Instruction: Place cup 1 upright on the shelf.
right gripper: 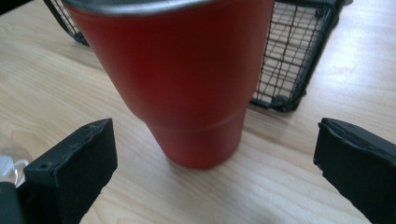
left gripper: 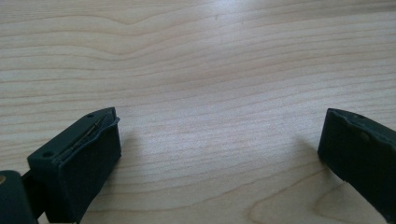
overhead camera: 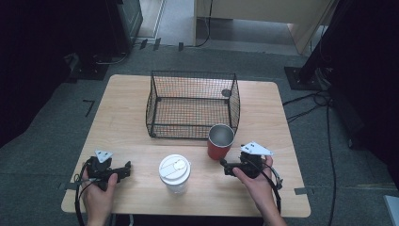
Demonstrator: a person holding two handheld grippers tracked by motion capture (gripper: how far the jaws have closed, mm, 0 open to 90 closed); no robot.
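Note:
A red tumbler (overhead camera: 220, 141) with a steel rim stands upright on the wooden table (overhead camera: 131, 127), just in front of a black wire basket (overhead camera: 193, 104). My right gripper (overhead camera: 227, 167) rests on the table right below the tumbler, open. In the right gripper view the red tumbler (right gripper: 187, 79) looms close beyond the spread jaws, with the right gripper (right gripper: 215, 158) untouched by it. A clear cup with a white lid (overhead camera: 174, 173) stands at front centre. My left gripper (overhead camera: 126, 169) lies at the front left, open over bare wood; the left gripper (left gripper: 219, 149) holds nothing.
The wire basket (right gripper: 289, 56) is open at the top and has nothing inside. Beyond the table lie grey floor, cables (overhead camera: 310, 101) and dark stands. Bare wood stretches along the table's left and right sides.

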